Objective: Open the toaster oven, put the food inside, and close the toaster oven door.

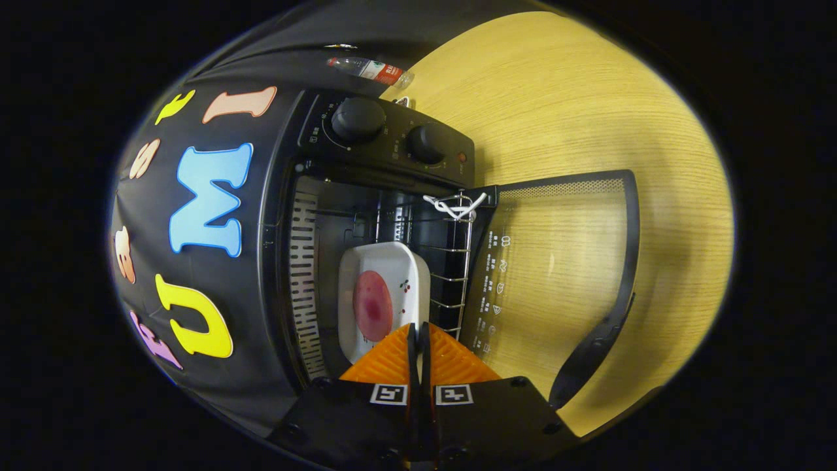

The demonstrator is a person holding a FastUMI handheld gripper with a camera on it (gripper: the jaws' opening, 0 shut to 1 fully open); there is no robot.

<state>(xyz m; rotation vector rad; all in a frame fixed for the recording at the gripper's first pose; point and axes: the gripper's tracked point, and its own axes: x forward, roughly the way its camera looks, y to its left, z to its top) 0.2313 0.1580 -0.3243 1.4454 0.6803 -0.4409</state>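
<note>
jaws [418, 340] pressed together on nothing, just short of the white dish [382, 297] of food inside the toaster oven [386, 196]; door [562, 275] hanging open

Gripper: the gripper [418, 337] reaches forward from the bottom of the gripper view, its black body broad beneath the fingers.
Fingers: two orange ribbed fingers [386, 360] taper to a shared point, their inner edges pressed together with a thin dark seam between them.
Jaw state: closed, with nothing seen clamped between the pads.
Markers: a square black-and-white tag sits on each side of the body, just behind the orange fingers.
Pose: the camera is rolled sideways, so the fingers point straight ahead while the surroundings appear turned on their side.
Contact: whether the fingertips touch anything ahead cannot be told.
</note>
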